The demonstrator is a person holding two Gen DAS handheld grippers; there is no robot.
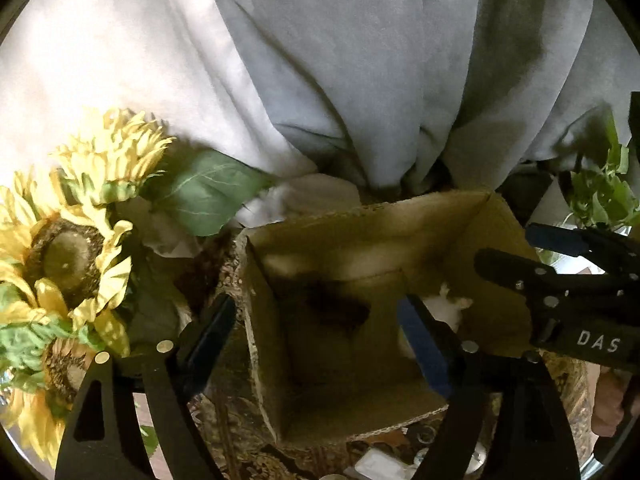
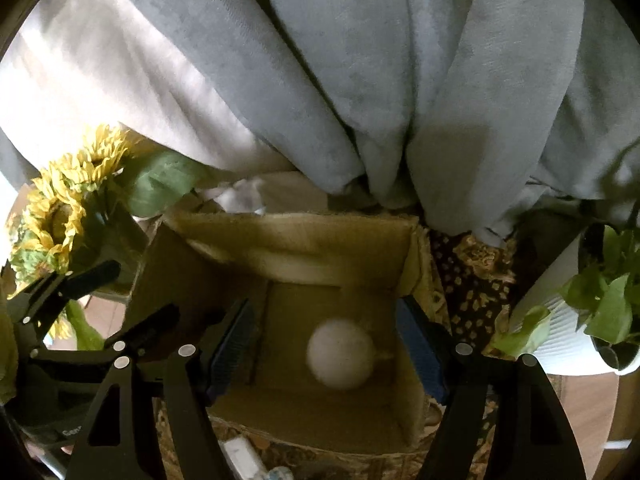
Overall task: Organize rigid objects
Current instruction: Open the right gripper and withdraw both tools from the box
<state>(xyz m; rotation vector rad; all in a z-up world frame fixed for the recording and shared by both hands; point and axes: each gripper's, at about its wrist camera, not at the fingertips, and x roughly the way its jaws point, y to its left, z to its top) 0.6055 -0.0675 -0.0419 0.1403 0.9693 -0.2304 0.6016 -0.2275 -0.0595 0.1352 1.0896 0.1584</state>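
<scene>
An open cardboard box stands on a patterned cloth. A round white object, blurred, is inside it above the box floor; part of it shows in the left wrist view. My right gripper is open over the box, fingers wide on either side of the white object, not touching it. My left gripper is open and empty over the box's left wall. The right gripper enters the left wrist view from the right.
Artificial sunflowers stand left of the box. A potted green plant in a white ribbed pot stands at the right. Grey curtains hang behind. Small white items lie on the patterned cloth in front of the box.
</scene>
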